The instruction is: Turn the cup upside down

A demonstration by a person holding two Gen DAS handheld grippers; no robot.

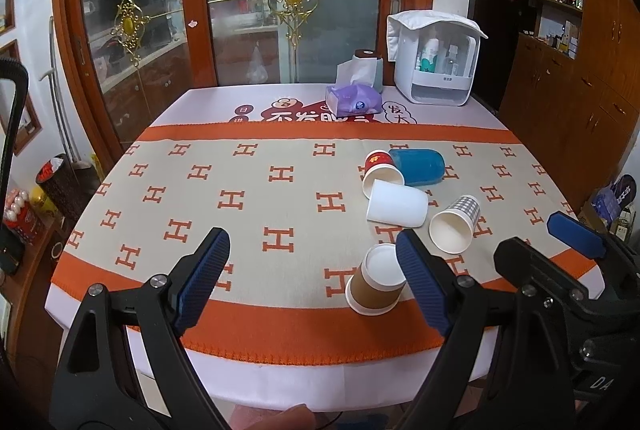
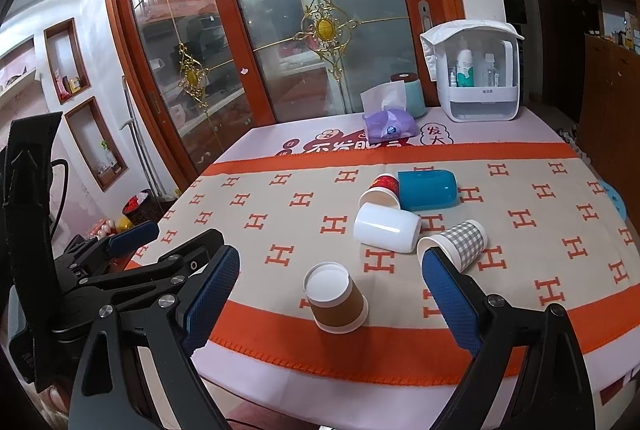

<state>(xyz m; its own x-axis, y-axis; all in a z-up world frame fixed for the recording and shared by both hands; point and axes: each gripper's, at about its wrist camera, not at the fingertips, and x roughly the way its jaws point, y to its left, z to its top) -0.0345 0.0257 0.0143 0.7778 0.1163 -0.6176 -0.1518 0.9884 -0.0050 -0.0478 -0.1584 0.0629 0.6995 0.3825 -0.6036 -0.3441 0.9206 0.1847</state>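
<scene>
Through the left wrist camera, my left gripper [image 1: 312, 262] hangs over the near edge of the table [image 1: 256, 382] with its jaws spread wide and nothing between them. The brown cup [image 1: 376, 280] stands just beside the right fingertip, already upside down: wide rim on the orange border of the cloth [image 1: 280, 198], white base facing up. I judge that one done, which is why I hold off it. Further in, four cups lie on their sides in a loose cluster: the checked cup [image 1: 456, 226], the white cup [image 1: 396, 208], the red cup [image 1: 380, 168] and the blue cup [image 1: 418, 166], red and blue touching.

Through the right wrist camera, my right gripper [image 2: 326, 282] is likewise spread and empty, and the brown cup sits between its fingers but further out, untouched. The checked cup [image 2: 460, 244] lies mouth toward me just past the right fingertip, so it looks like the easiest one to take next.
</scene>
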